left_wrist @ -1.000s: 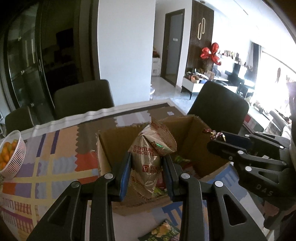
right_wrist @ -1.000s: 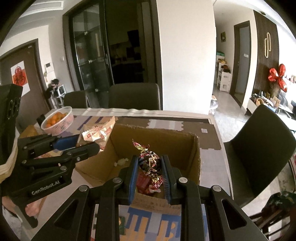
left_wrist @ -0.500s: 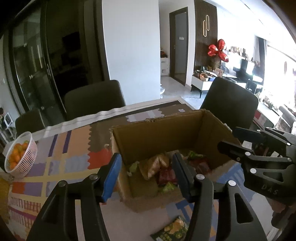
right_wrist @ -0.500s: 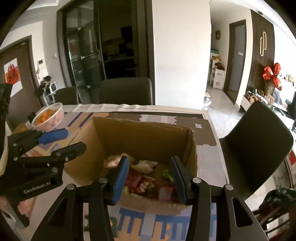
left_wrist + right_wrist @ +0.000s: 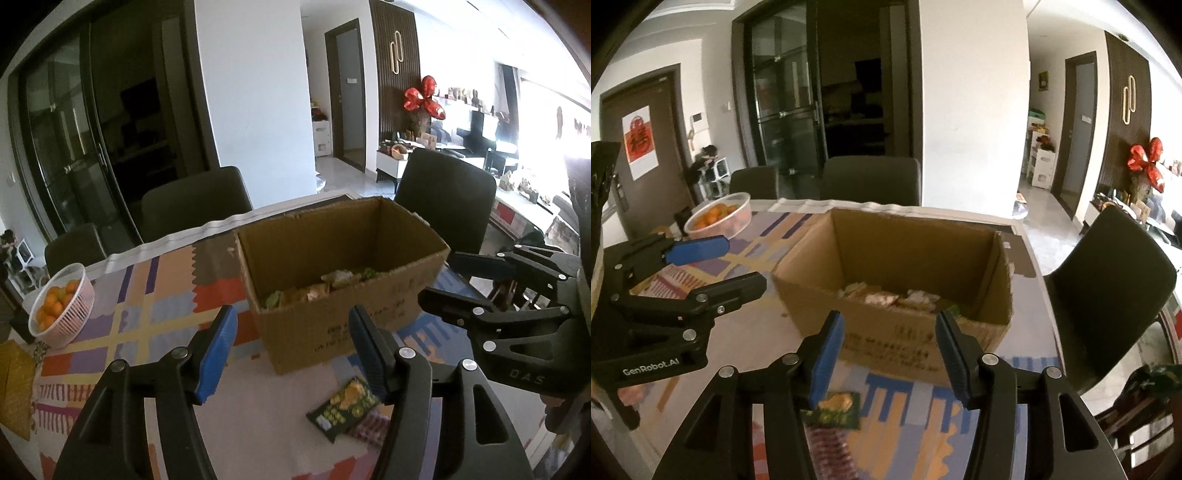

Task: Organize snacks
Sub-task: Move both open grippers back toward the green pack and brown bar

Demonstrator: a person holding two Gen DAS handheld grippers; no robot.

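Note:
An open cardboard box (image 5: 354,321) stands on the patterned table and holds several snack packets (image 5: 314,290). It also shows in the right wrist view (image 5: 908,347). My left gripper (image 5: 291,350) is open and empty, held back from the box's near wall. My right gripper (image 5: 890,354) is open and empty, also in front of the box. A green snack packet (image 5: 343,406) lies on the table beside a pink packet (image 5: 369,428), just in front of the box. The green packet shows in the right wrist view (image 5: 836,408) between my fingers.
A white basket of oranges (image 5: 61,302) stands at the table's left edge. Dark chairs (image 5: 195,201) stand around the table. The right gripper's body (image 5: 517,317) sits to the right of the box. A yellow mat (image 5: 14,387) lies at the far left.
Both grippers opened and dropped their packets into the box, the biscuit bag from the left and the candy from the right. Both then pulled back and away from the box.

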